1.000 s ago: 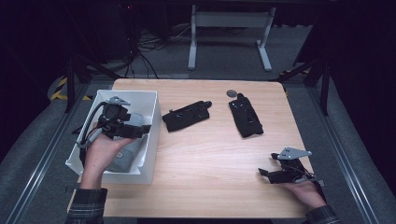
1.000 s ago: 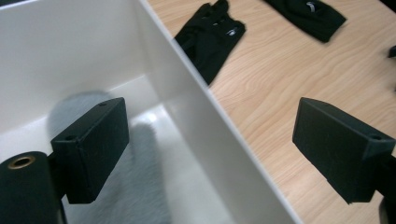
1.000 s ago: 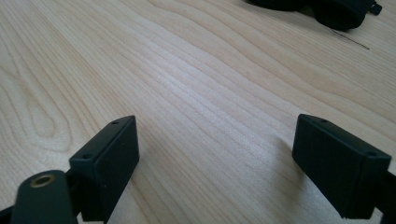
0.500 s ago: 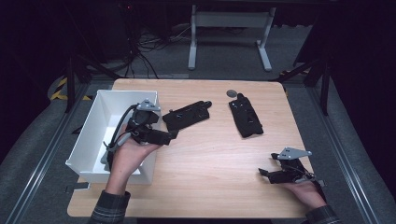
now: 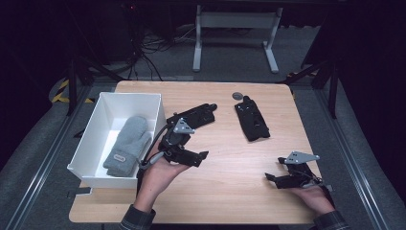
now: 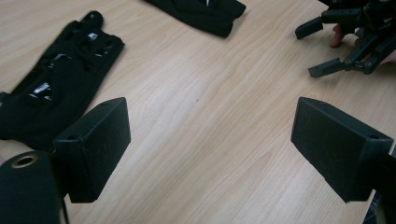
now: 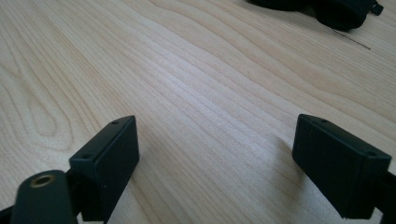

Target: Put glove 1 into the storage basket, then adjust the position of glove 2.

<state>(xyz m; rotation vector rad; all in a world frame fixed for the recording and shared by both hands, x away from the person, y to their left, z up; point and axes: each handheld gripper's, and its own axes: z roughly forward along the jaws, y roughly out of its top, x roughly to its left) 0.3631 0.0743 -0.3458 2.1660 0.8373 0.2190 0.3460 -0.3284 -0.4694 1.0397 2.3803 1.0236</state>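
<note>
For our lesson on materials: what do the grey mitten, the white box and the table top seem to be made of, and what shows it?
Grey mitten: looks like knitted or fleecy cloth, soft and matt, with a small sewn label.
White box: probably plastic or coated board; smooth, thin, stiff walls.
Table top: pale wood or wood-look laminate; grain lines, slight sheen.

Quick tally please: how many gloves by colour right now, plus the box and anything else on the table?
Grey mitten: 1, lying in the white box
Black gloves: 2, left one, right one, both on the table
White box: 1
Small grey round thing: 1, at the far edge
Total: 5
</note>
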